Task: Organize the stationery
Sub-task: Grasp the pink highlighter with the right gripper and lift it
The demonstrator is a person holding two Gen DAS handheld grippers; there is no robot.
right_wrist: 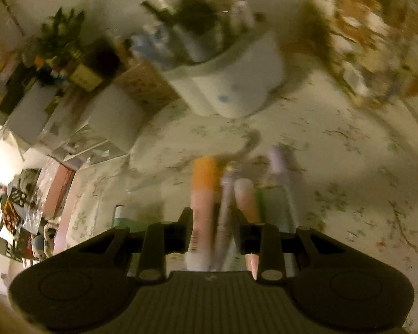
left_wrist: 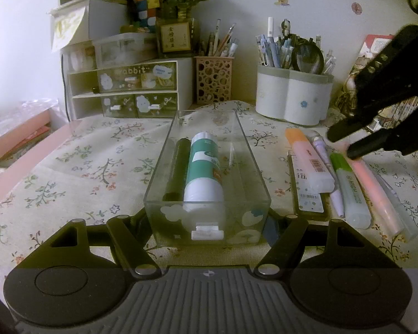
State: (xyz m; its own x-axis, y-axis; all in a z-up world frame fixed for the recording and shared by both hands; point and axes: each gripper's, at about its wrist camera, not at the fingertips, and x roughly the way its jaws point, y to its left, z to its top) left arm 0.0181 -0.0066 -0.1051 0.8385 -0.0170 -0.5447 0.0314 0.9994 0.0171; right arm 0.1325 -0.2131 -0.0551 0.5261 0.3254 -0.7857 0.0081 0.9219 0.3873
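1. We see the left gripper (left_wrist: 209, 220) with its jaws clamped on the near end of a clear plastic drawer (left_wrist: 164, 167) that sits on the floral-clothed desk (left_wrist: 97, 167).
2. Inside the drawer lie a teal-and-white glue stick (left_wrist: 204, 172) and, touching its left side, a black marker (left_wrist: 178, 167), both pointing away from the camera.
3. To the right of the drawer, a row of stationery lies on the desk: an orange-capped highlighter (left_wrist: 309, 161), a lilac pen (left_wrist: 327, 172), a green highlighter (left_wrist: 349, 189) and a pink highlighter (left_wrist: 373, 192), side by side and nearly touching.
4. The right gripper (left_wrist: 345, 143) hovers over the far end of that row, its jaws parted a little and empty; its fingertips appear just above the pink highlighter, though we cannot tell whether they touch it.
5. The right wrist view is blurred; it shows the orange-capped highlighter (right_wrist: 204, 194) and lilac pen (right_wrist: 227, 211) running between the jaws below.
6. At the back of the desk stand a white pen holder (left_wrist: 292, 97), a lattice pen cup (left_wrist: 213, 80) and a white drawer organizer (left_wrist: 125, 91).
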